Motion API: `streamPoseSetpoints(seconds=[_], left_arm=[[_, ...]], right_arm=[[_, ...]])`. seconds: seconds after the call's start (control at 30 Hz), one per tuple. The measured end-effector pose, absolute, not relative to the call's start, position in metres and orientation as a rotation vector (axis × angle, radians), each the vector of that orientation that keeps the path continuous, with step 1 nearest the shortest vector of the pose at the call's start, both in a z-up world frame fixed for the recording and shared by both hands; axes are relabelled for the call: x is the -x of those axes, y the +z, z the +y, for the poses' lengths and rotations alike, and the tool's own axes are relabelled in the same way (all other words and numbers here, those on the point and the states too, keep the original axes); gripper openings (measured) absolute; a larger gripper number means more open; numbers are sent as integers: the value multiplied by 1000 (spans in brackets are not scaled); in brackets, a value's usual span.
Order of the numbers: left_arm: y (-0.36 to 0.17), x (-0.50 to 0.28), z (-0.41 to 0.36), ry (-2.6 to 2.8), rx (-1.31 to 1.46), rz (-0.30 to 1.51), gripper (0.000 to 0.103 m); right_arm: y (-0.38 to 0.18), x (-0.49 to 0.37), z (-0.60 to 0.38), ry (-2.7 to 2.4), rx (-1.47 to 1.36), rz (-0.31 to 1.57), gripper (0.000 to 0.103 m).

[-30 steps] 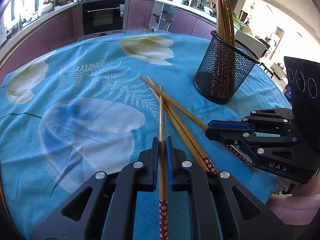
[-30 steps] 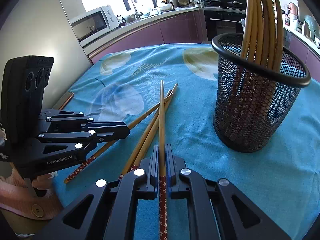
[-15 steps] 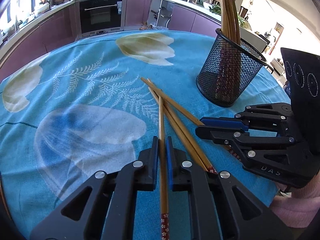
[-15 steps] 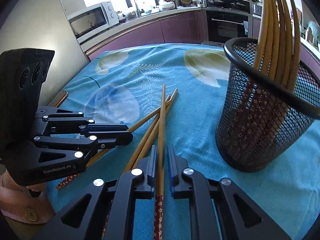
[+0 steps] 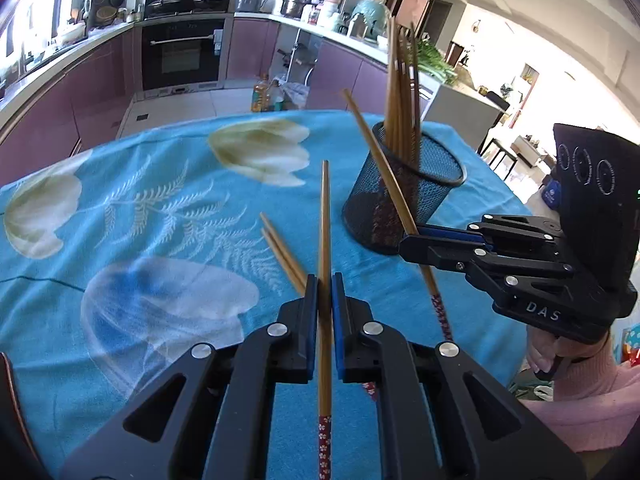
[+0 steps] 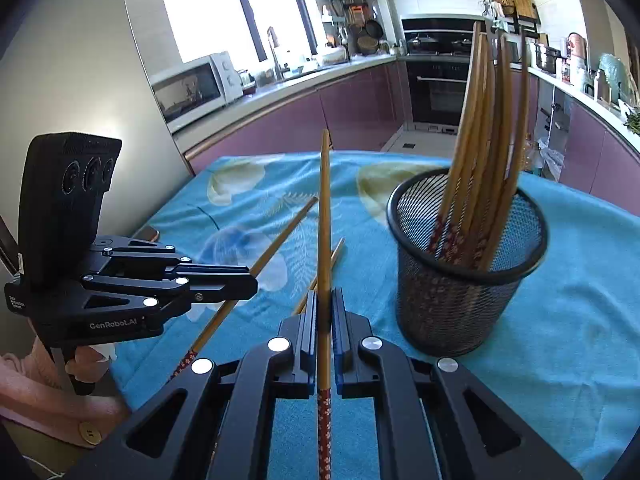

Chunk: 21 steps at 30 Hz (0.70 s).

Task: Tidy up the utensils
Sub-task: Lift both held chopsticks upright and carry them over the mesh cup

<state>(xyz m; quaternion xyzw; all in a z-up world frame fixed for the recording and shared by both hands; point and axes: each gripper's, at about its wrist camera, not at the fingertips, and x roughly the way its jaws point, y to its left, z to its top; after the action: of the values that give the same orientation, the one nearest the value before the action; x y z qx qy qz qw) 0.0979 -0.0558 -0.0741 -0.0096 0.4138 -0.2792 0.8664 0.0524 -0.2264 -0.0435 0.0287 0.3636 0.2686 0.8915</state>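
My left gripper (image 5: 324,286) is shut on a wooden chopstick (image 5: 325,216) with a red patterned end and holds it tilted up above the table. My right gripper (image 6: 325,300) is shut on another such chopstick (image 6: 325,208), also lifted; it shows in the left wrist view (image 5: 380,168) with the right gripper (image 5: 408,242) beside the black mesh holder (image 5: 404,196). The holder (image 6: 464,280) stands upright with several chopsticks inside. Two more chopsticks (image 5: 282,250) lie on the blue cloth between the grippers. The left gripper shows in the right wrist view (image 6: 248,280).
The round table wears a blue flowered cloth (image 5: 140,240). A phone (image 6: 146,234) lies at the table's left edge. Purple kitchen cabinets and an oven (image 5: 182,56) stand beyond the table's far edge.
Both grippers have risen from the table, each lifting its chopstick tip-up. Two chopsticks stay on the cloth. The right gripper now sits nearer the holder.
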Motion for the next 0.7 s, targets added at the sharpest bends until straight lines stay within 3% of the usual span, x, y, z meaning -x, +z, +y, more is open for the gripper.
streamPoseSetpoints(seconds=[0.7], left_arm=[[2, -82, -42, -692, 76, 689, 7]], right_arm=[[-3, -42, -271, 502, -137, 593, 6]])
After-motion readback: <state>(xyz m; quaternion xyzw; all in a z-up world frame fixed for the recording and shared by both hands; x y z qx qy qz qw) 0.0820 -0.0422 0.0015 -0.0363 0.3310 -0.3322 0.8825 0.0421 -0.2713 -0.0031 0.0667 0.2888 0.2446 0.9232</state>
